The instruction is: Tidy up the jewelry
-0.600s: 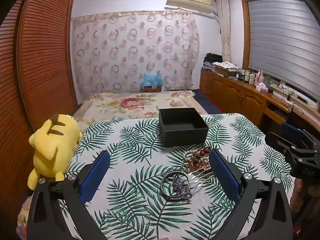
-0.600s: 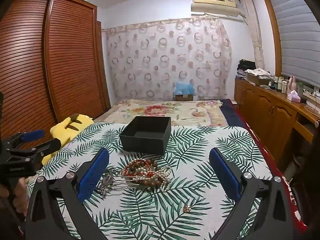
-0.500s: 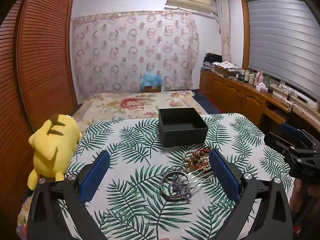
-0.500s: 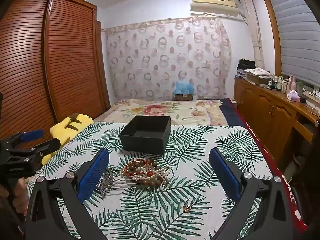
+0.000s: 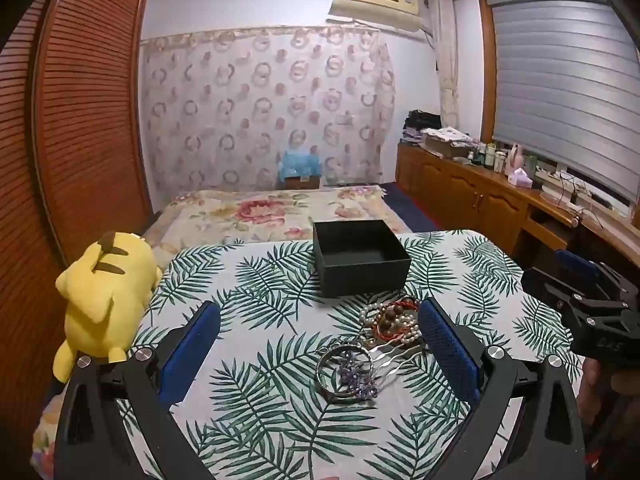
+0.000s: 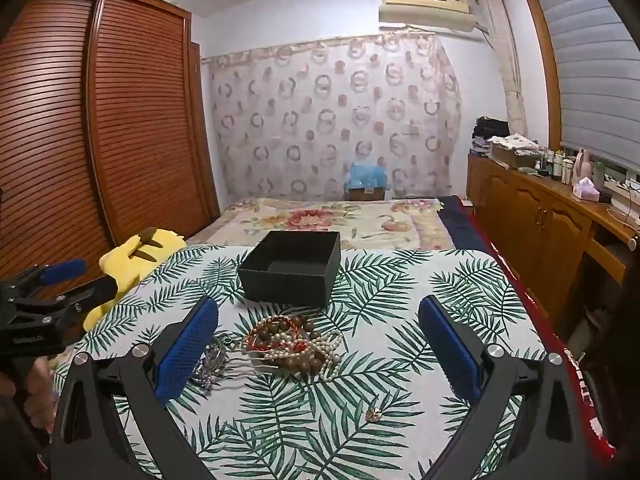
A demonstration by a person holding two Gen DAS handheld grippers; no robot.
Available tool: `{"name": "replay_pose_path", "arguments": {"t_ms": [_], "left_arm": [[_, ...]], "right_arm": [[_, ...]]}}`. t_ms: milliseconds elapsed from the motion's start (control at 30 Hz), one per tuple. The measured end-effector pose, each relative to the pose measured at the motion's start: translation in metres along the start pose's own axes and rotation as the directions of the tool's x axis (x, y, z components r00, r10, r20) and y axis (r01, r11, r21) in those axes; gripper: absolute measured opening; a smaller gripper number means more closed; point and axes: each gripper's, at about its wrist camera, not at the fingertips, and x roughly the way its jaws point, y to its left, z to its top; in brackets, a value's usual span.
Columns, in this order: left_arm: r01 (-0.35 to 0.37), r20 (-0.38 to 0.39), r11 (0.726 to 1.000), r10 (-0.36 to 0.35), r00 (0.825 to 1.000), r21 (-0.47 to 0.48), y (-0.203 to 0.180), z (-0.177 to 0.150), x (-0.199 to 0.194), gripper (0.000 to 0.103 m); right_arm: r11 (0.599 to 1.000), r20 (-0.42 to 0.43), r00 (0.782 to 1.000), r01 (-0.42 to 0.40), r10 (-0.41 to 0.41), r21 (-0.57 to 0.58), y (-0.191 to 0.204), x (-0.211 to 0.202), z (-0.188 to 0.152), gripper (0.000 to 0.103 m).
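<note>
An open black box [image 5: 360, 256] stands mid-table on the palm-leaf cloth. In front of it lies a pile of pearl, brown-bead and red-cord bracelets [image 5: 394, 320], and nearer me a silver bangle with a purple flower hairpin [image 5: 348, 372]. My left gripper [image 5: 318, 312] hovers open over the cloth, with nothing between its blue pads. My right gripper [image 6: 318, 312] is open too and faces the same pile [image 6: 296, 340] and box [image 6: 292, 276]. A small gold piece [image 6: 374, 414] lies alone on the cloth near it. Each gripper shows at the edge of the other's view.
A yellow plush toy [image 5: 104, 288] sits on the table's left edge. Behind the table is a bed with a floral cover [image 5: 272, 212]. A wooden wardrobe [image 6: 80, 140] stands on the left and a cluttered wooden counter [image 6: 560, 200] on the right.
</note>
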Motion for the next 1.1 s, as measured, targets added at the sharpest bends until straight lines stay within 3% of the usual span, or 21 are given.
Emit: {"name": "replay_pose_path", "arguments": {"t_ms": [1100], "left_arm": [[0.006,0.024,1.000,-0.006,1.000,0.004,-0.008,0.010,-0.012,0.096]], "right_arm": [[1.000,0.010,1.000,-0.002,0.002,0.003,0.004,-0.009,0.004,0.101]]}}
